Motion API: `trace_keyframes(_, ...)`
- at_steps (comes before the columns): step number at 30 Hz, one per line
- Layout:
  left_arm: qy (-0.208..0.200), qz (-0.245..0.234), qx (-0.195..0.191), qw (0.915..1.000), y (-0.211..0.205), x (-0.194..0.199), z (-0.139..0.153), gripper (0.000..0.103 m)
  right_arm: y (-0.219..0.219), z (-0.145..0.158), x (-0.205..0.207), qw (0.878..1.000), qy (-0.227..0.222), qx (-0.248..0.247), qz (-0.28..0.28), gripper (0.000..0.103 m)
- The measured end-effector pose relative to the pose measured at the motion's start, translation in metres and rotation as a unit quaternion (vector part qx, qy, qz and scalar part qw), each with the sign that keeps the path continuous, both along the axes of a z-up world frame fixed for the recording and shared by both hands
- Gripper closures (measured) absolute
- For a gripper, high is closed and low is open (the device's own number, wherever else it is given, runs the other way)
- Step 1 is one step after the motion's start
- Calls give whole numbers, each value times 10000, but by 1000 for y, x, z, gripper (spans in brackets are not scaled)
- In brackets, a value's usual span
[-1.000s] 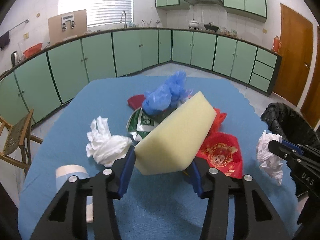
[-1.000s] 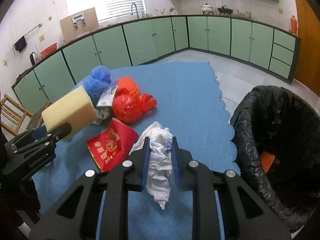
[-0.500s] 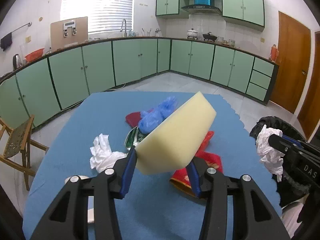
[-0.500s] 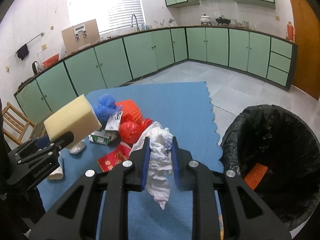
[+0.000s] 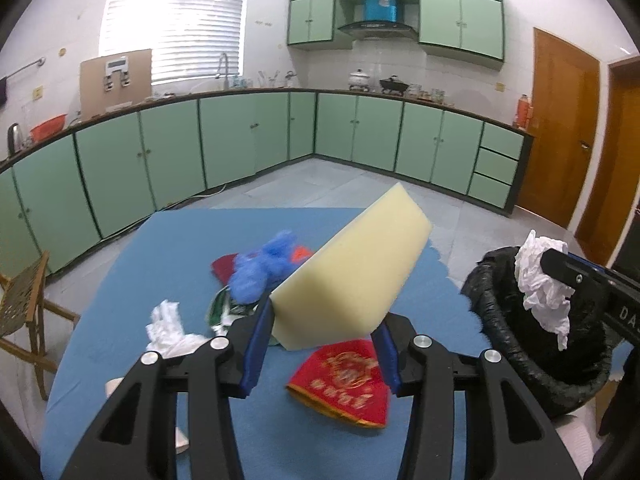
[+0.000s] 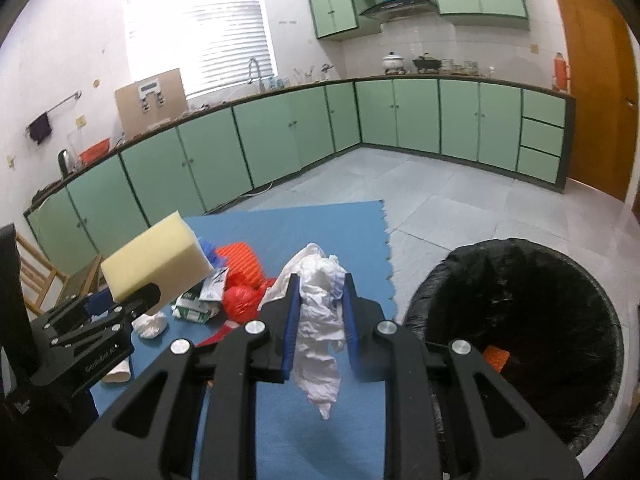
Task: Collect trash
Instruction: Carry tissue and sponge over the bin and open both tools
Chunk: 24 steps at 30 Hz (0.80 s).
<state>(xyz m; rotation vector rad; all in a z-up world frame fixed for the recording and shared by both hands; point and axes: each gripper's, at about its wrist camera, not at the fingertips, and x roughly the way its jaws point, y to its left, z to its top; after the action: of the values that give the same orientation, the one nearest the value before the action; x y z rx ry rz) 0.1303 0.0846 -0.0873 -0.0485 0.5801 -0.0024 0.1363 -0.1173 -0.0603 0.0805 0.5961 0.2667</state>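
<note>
My left gripper (image 5: 326,320) is shut on a large pale yellow foam block (image 5: 352,272) and holds it high above the blue table (image 5: 168,256). My right gripper (image 6: 320,300) is shut on a crumpled white tissue (image 6: 320,320), held in the air left of the black-lined trash bin (image 6: 532,320). In the left wrist view the tissue (image 5: 540,284) hangs over the bin (image 5: 520,344). On the table lie a red packet (image 5: 344,384), a blue plastic bag (image 5: 260,268), another white tissue (image 5: 168,328) and a green-white wrapper (image 5: 222,310).
An orange item (image 6: 496,358) lies inside the bin. A red-orange bag (image 6: 240,276) sits in the trash pile. A wooden chair (image 5: 24,312) stands left of the table. Green cabinets line the far walls.
Both grippers have risen with their loads, so the table looks farther below. The right gripper with the tissue has moved closer to the bin.
</note>
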Motion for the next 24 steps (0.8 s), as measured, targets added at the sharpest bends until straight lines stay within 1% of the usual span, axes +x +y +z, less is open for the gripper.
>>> trace_keyframes(6,-60,-323,-103,9994,-28,8,6,57,-38,8,-3,9990,-118,-79,-420,84)
trace_keyframes(12,-67,-782,-207,9967,-69,19,7,57,-88,7,-5,9959,-123,-82,-896,84)
trace_keyframes(20,-63,-1512,-308,9880,-143,40,6,57,-155,-11,-6,9880,19,-175,-1537,84)
trace_keyframes(24,89,-1828,-414,9822,-180,50,-4,57,-179,-24,-5,9844,103,-240,-1738,84)
